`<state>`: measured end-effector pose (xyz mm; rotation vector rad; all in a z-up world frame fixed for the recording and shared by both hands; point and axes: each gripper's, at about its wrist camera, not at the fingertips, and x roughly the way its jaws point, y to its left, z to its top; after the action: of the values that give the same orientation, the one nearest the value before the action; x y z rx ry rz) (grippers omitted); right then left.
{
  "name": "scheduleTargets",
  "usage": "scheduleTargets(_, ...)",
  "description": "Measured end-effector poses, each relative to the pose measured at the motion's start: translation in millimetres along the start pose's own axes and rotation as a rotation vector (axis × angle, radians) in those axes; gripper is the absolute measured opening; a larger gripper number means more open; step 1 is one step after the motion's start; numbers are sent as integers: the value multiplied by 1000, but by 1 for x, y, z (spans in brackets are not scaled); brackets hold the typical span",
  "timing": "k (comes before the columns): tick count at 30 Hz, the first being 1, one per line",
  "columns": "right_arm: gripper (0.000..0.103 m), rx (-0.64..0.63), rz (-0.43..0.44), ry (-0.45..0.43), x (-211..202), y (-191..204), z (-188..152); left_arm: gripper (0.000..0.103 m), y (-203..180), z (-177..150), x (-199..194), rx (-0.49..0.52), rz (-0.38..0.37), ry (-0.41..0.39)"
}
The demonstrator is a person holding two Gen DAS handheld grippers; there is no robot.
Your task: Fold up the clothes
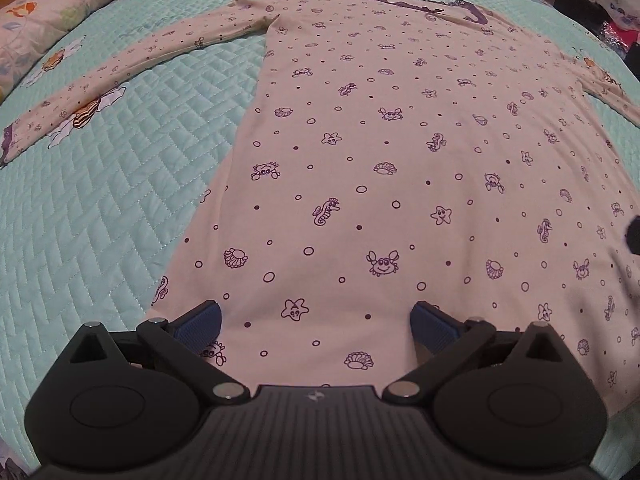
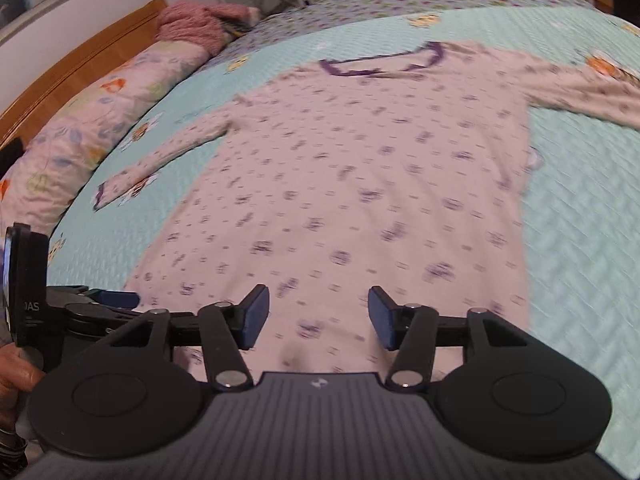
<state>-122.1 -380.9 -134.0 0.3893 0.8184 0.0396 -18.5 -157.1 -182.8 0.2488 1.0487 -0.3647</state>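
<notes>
A pink long-sleeved nightshirt (image 1: 380, 160) with purple sea-creature prints and a purple neckline lies spread flat on the bed, both sleeves stretched out sideways. It also shows, blurred, in the right wrist view (image 2: 360, 184). My left gripper (image 1: 316, 320) is open and empty, low over the hem end of the shirt near its left edge. My right gripper (image 2: 318, 316) is open and empty, a little above the hem end. The left gripper (image 2: 100, 304) shows at the left edge of the right wrist view.
The shirt rests on a mint quilted bedspread (image 1: 100, 208). A floral pillow (image 2: 100, 116) and a pink fuzzy bundle (image 2: 196, 24) lie along the wooden headboard (image 2: 80, 64) to the left. Clutter stands beyond the bed's far right (image 1: 600, 4).
</notes>
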Motion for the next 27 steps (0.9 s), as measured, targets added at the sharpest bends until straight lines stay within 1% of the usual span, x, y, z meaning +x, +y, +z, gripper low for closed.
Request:
scheduleTargets(2, 66, -17, -12, 20, 10, 7, -2, 103, 1, 0, 0, 2, -5, -2)
scheduleTargets(6, 66, -9, -35, 109, 30, 9, -18, 103, 1, -1, 0, 6, -12, -6)
scheduleTargets(11, 68, -2, -39, 107, 24, 12, -22, 103, 2, 0, 1, 8, -16, -4)
scheduleTargets(14, 68, 4, -39, 94, 18, 15, -17, 103, 2, 0, 1, 8, -17, -9)
scheduleTargets(16, 68, -14, -42, 83, 17, 19, -16, 103, 2, -1, 1, 9, -18, -13)
scheduleTargets(17, 70, -27, -50, 90, 20, 20, -16, 103, 2, -1, 2, 9, -19, -15)
scheduleTargets(18, 74, -38, -60, 104, 24, 20, -17, 103, 2, -1, 2, 9, -19, -16)
scheduleTargets(20, 78, -54, -72, 143, 33, 18, -24, 103, 2, -2, 2, 9, -20, -17)
scheduleTargets(21, 82, -67, -68, 131, 33, 18, -27, 103, 2, -2, 2, 9, -20, -16)
scheduleTargets(27, 91, -111, -66, 110, 33, 26, -35, 103, 3, -2, 2, 8, -23, -18)
